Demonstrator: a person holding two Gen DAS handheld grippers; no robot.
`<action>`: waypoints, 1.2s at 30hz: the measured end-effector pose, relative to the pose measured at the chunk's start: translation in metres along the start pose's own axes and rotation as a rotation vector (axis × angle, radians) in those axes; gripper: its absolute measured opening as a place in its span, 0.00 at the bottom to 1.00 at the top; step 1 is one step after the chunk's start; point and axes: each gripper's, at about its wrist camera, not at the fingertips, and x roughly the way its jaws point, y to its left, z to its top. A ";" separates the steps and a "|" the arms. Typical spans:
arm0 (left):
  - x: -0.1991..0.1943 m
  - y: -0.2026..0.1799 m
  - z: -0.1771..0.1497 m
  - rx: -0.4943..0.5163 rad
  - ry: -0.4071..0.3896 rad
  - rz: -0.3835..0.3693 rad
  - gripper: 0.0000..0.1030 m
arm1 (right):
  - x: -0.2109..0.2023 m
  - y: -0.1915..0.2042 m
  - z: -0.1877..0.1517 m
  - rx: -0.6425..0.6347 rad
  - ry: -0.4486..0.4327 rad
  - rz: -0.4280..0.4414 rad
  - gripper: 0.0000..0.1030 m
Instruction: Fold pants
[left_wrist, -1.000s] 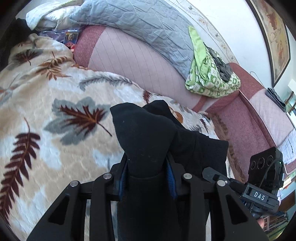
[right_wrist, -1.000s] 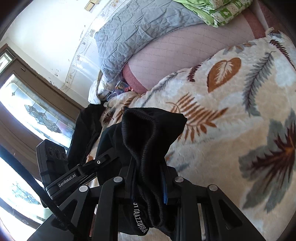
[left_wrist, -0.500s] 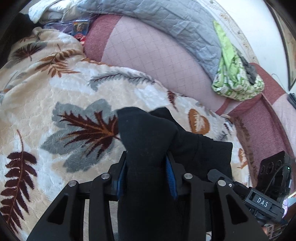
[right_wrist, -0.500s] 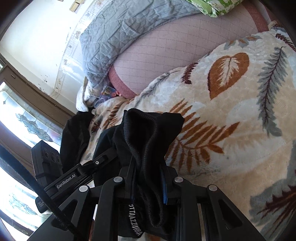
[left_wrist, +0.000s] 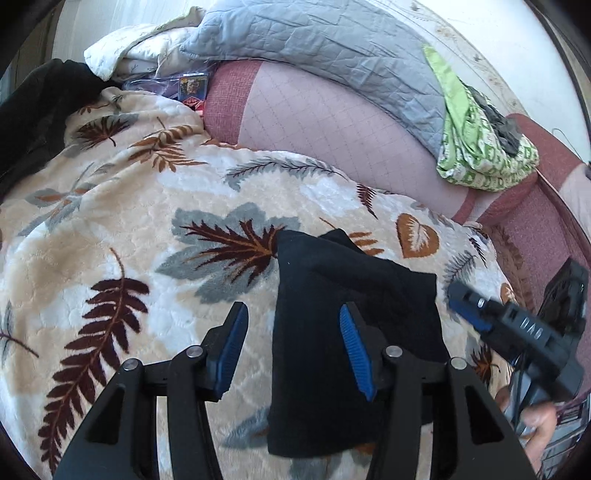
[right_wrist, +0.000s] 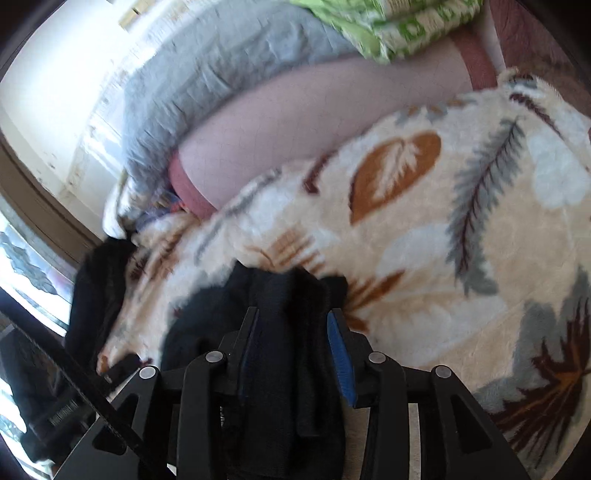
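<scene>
The black pants (left_wrist: 332, 295) lie folded on the leaf-patterned blanket (left_wrist: 147, 229). My left gripper (left_wrist: 292, 308) stands over their near end with its jaws opening. The cloth rests against the right pad, while the left pad stands clear of it over bare blanket. In the right wrist view, which is blurred, the ribbed waistband end of the pants (right_wrist: 291, 317) sits between the fingers of my right gripper (right_wrist: 293, 325). Its jaws are opening too, and the blue face of the right pad shows beside the cloth. The right gripper (left_wrist: 465, 302) also shows at the right of the left wrist view, with a hand under it.
The blanket covers a pink sofa (left_wrist: 332, 122). A grey quilt (left_wrist: 332, 44) and a green patterned cloth (left_wrist: 476, 147) lie over its back. Another black garment (left_wrist: 33, 118) is heaped at the far left, beside some packets (left_wrist: 188, 88). A window (right_wrist: 22, 266) is on the left.
Both grippers came down toward the blanket and their jaws spread. The left one let go of the pants, which now lie flat; the cloth in the right one hangs looser.
</scene>
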 end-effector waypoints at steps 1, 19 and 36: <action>0.000 -0.002 -0.002 0.005 0.011 -0.012 0.49 | -0.007 0.003 0.001 -0.001 -0.020 0.049 0.40; 0.015 0.005 -0.037 -0.122 0.138 -0.036 0.70 | -0.001 0.004 -0.016 0.013 0.032 0.066 0.56; -0.096 0.013 -0.181 -0.084 -0.048 0.156 0.76 | -0.103 0.029 -0.139 -0.152 0.033 -0.051 0.56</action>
